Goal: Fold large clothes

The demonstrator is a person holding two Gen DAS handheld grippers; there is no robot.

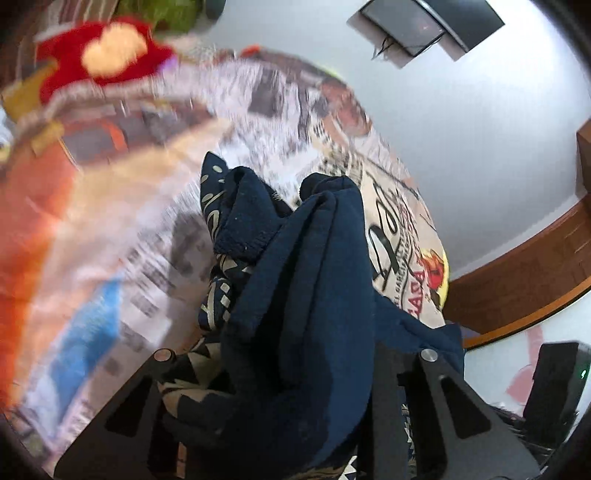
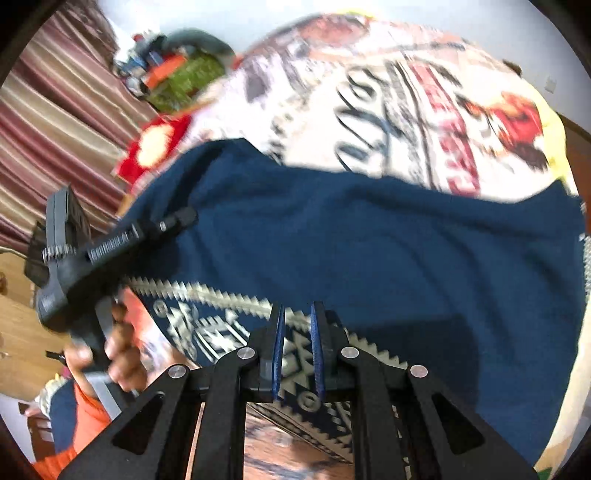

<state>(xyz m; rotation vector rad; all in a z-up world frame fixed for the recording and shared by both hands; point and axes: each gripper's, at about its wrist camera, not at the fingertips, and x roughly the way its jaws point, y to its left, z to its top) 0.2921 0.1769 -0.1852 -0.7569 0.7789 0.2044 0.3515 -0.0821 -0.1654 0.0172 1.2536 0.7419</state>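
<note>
The navy sweater [image 2: 369,240] with its cream zigzag band was spread over the printed bedspread [image 2: 388,92]. Left gripper [image 1: 295,369] had a thick bunch of it clamped between its jaws. Right gripper [image 2: 298,350] was pinched shut on the patterned edge, near side.

A home bedroom — printed bedspread [image 2: 424,92], striped curtains [image 2: 55,110], wall-mounted television [image 1: 417,26] and wooden furniture.

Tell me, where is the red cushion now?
In the left wrist view the red cushion lies at the top left, beyond the printed bedspread. In the right wrist view it sits left of centre, just past the navy garment.
</note>
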